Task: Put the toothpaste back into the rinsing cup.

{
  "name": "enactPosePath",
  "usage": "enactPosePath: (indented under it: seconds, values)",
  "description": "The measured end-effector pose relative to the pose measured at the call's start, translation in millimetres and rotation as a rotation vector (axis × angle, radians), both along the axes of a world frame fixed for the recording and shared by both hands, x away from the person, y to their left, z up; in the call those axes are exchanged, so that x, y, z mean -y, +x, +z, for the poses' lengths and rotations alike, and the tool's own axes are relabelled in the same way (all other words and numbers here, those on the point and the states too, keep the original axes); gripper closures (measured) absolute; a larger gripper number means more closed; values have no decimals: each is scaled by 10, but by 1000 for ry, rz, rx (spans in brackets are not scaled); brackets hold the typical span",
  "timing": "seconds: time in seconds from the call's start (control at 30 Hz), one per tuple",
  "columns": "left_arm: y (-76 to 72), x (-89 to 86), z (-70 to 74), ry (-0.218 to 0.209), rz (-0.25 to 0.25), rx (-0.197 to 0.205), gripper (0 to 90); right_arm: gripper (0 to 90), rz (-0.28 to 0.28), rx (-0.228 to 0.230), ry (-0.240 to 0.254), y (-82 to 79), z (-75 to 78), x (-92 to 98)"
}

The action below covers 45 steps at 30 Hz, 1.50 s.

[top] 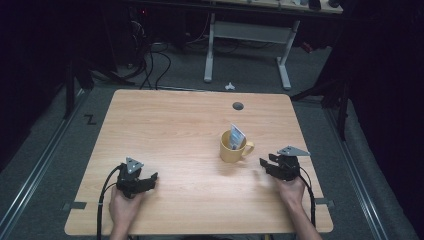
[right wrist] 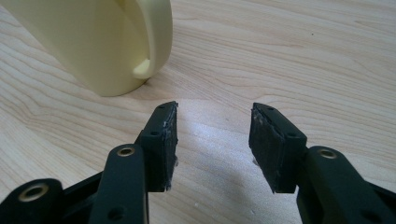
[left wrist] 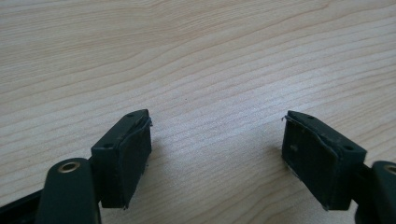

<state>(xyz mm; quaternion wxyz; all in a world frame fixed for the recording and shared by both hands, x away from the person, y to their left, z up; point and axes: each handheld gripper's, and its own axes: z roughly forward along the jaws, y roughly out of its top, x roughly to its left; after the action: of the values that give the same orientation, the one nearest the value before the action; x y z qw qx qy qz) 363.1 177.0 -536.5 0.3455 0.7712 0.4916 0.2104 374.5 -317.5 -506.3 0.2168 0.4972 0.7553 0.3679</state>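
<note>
Mug (top: 233, 146) just beside right tongs (top: 264, 165), untouched

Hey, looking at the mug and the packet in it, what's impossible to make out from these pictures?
- Packet print: too small and blurry in the high view.
- Packet's lower part and anything else inside the yellow mug: hidden by the mug's wall in the high view.
- Mug's top: cut off by the top edge of the right gripper view, where the handle shows.
</note>
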Motion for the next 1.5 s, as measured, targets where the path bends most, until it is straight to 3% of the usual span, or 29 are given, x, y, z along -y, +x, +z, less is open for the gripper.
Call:
enactPosePath:
  seconds: [0.5, 1.5]
  values:
    - [0, 0, 0, 0, 0, 0, 242, 515, -4, -12, -44, 45, -100, -82]
    - [0, 0, 0, 0, 0, 0, 242, 505, -10, -43, -77, 95, -184, -111]
